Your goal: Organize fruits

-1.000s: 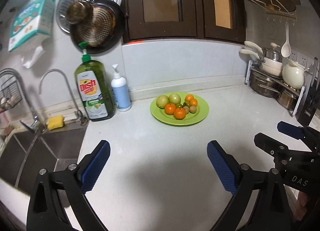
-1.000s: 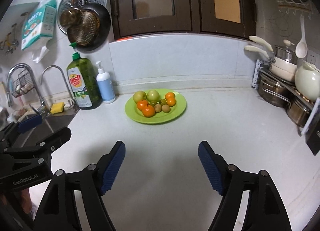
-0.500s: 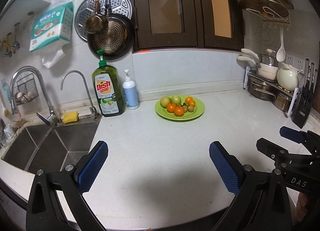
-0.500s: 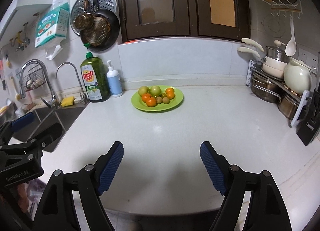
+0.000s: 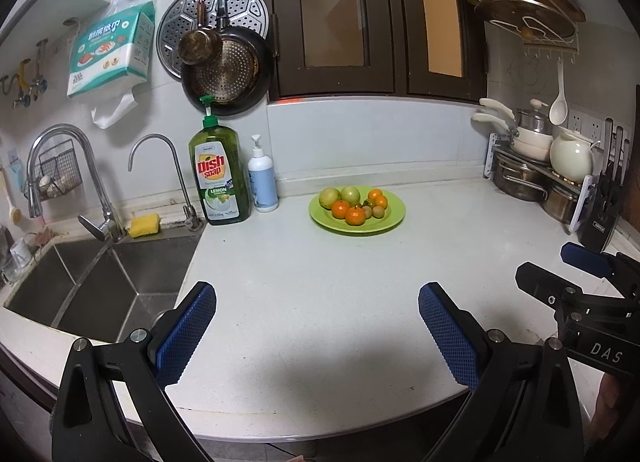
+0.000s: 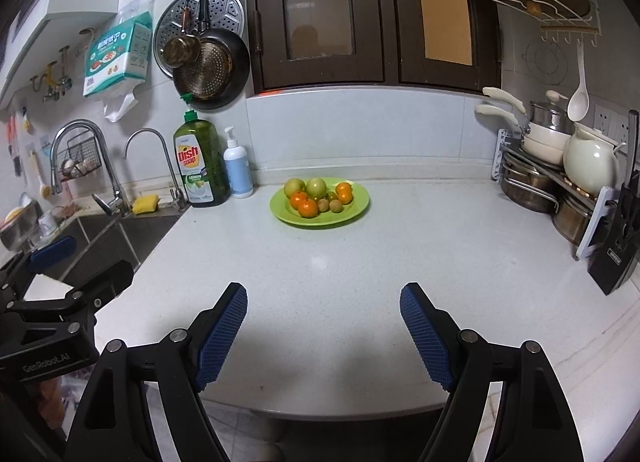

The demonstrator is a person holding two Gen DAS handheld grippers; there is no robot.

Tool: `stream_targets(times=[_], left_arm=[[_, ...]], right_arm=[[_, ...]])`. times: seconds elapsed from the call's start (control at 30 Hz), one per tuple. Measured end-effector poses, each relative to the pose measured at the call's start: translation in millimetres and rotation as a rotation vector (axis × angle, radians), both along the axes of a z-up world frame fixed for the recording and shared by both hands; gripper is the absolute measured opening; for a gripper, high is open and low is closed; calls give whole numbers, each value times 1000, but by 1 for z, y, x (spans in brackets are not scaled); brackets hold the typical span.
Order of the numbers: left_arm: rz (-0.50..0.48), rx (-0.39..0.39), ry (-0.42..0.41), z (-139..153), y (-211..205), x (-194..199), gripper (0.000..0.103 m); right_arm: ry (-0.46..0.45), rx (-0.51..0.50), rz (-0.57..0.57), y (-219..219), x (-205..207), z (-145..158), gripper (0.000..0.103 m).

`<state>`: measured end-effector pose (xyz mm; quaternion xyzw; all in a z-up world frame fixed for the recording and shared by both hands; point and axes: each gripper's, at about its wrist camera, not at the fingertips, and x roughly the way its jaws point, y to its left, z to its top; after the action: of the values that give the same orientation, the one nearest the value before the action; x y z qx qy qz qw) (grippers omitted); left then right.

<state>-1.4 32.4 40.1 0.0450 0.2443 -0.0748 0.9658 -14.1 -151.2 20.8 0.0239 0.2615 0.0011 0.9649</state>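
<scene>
A green plate (image 5: 394, 218) (image 6: 358, 208) sits near the back of the white counter, holding two green apples (image 5: 351, 194) (image 6: 316, 187), several oranges (image 5: 355, 216) (image 6: 308, 208) and small brownish fruits (image 6: 335, 206). My left gripper (image 5: 318, 326) hovers open over the counter's front edge, far short of the plate, nothing between its blue pads. My right gripper (image 6: 323, 326) is likewise open and empty, beside the left one. Each gripper appears at the edge of the other's view, the right gripper (image 5: 584, 262) and the left gripper (image 6: 54, 250).
A dish soap bottle (image 5: 219, 178) and a white pump bottle (image 5: 263, 182) stand left of the plate. The sink (image 5: 100, 282) with two taps lies at the left. A pot rack (image 6: 560, 178) and knife block (image 6: 618, 246) line the right side.
Both grippers pulled back from the plate toward the counter's front edge; the plate now looks smaller and farther, and the counter's rim shows below the fingers. Both stayed open.
</scene>
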Motion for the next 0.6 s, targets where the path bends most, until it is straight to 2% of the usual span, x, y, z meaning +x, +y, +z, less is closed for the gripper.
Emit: stream_targets(times=[0.6], left_arm=[[9,0,1,-1,3,-3,103]], right_arm=[[1,1,18,1,0,0,79]])
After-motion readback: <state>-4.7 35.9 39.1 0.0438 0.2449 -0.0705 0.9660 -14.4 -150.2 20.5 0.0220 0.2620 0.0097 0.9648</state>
